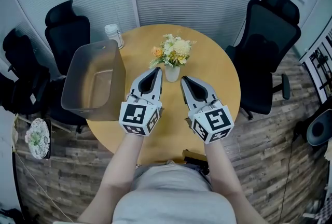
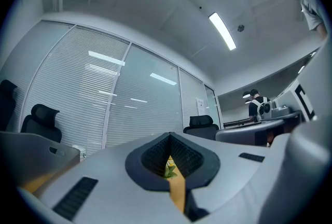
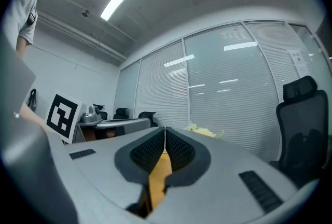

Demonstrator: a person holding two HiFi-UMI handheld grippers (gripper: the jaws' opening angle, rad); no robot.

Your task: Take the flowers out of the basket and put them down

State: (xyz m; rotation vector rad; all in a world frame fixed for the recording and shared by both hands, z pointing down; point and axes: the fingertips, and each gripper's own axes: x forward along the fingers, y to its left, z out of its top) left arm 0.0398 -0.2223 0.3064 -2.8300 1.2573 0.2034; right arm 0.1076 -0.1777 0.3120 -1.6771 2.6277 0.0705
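Note:
A small bunch of yellow, white and orange flowers stands upright in a white vase near the middle of the round wooden table. The grey see-through basket sits at the table's left edge, and I see nothing inside it. My left gripper is shut and holds nothing, its tip just left of the vase. My right gripper is also shut and holds nothing, just right of the vase. A bit of the flowers shows through the left gripper's jaw gap. Their tops peek over the right gripper.
A white lidded jar stands behind the basket. Black office chairs ring the table. A patterned plate lies low at the left. A person stands far off by a desk.

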